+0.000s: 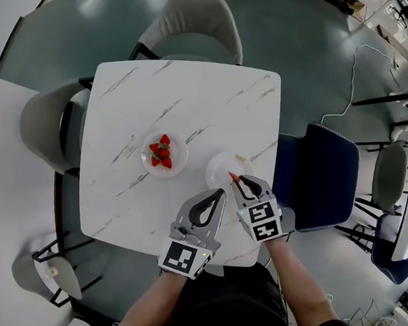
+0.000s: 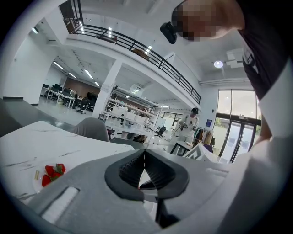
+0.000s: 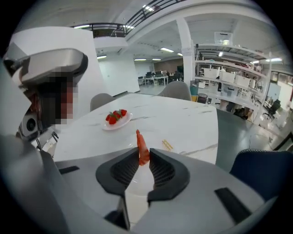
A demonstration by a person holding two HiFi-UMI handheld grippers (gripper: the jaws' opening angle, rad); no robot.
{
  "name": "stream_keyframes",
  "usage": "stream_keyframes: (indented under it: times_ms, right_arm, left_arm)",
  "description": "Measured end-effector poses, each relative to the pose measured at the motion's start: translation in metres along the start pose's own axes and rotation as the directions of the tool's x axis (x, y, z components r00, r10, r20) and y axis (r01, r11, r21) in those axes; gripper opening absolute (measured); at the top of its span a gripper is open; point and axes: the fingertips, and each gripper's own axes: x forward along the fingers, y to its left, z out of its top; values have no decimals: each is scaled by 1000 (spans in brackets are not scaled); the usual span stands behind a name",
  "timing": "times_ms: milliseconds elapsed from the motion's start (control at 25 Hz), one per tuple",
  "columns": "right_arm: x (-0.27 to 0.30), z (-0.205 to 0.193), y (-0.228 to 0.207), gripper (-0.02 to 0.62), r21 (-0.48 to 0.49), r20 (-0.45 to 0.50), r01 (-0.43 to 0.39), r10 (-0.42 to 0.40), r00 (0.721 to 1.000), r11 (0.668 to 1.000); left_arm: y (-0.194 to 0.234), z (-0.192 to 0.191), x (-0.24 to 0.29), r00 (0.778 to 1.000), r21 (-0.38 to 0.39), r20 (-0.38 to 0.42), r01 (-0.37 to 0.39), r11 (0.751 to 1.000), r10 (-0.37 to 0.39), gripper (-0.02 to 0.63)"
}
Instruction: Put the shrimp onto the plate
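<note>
An orange shrimp [image 3: 142, 148] sticks up from between the jaws of my right gripper [image 3: 143, 157], which is shut on it. In the head view that shrimp [image 1: 233, 177] hangs over the near edge of an empty white plate [image 1: 225, 165], with the right gripper [image 1: 238, 182] just behind it. My left gripper [image 1: 222, 192] hovers to the left of the right one, near the table's front, jaws closed and holding nothing [image 2: 143, 157]. A second white plate [image 1: 178, 161] further left carries several strawberries [image 1: 162, 152].
The white marble table [image 1: 150, 100] is square, with grey chairs [image 1: 200, 18] at its far and left sides and a dark blue chair [image 1: 321, 178] on the right. A small pale strip [image 1: 242, 159] lies on the empty plate. A cable [image 1: 355, 69] runs across the floor.
</note>
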Motion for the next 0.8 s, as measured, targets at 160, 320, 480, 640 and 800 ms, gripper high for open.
stream_keyframes:
  times_ms: [160,320,480,640,800]
  right_arm:
    - [14,-10,-1,74,-65,-78,13,-18,997,998]
    - [24,-17,0,74,-146,-155,19,-42,987,989]
    - [33,-23,2,75,-198,-208,22,-63,976,980]
    - [36,-23,0,77,-198,-230,25,-71,971,980]
    - [31,-17,-4,89,-172,-209,38,-74,975,984]
  left_arm:
    - [2,-3,-1,1000,14,-8,-5,1000,5,8]
    - [5,-4,-1,1000,1,-18,-20,1000,20,8]
    - [10,-7,-5,999,8,-19,-31,999,31,8]
    - [13,-5,-7,999,19,-16,-32,999,32,8]
    - [13,-3,-11,999,21,-18,-29,999,30,8]
